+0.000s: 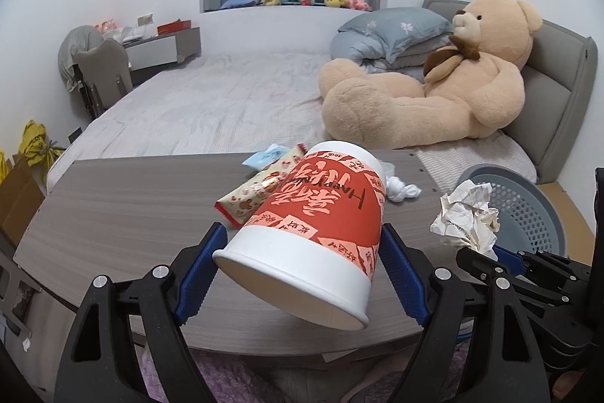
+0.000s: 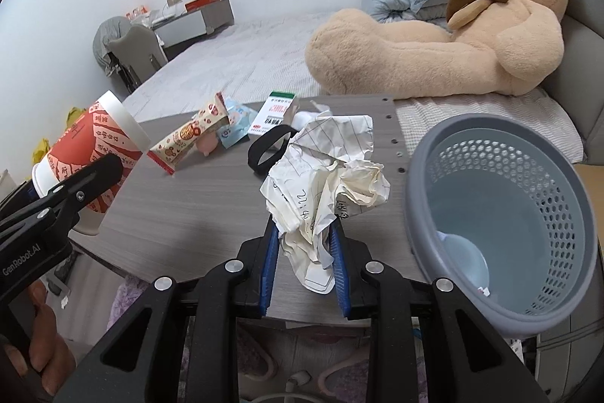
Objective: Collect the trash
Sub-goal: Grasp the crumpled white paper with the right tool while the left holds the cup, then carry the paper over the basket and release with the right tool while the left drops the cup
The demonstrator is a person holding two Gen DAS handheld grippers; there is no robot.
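My left gripper is shut on a red and white paper cup, which lies tilted between the blue pads above the wooden table. My right gripper is shut on a crumpled ball of lined paper, held over the table's near edge. The same paper shows at the right of the left wrist view, and the cup at the left of the right wrist view. A grey perforated basket stands just right of the paper, with a pale round thing at its bottom.
On the table lie a snack wrapper, a blue packet, a green and white box, a black band and a white tissue. Behind is a bed with a big teddy bear.
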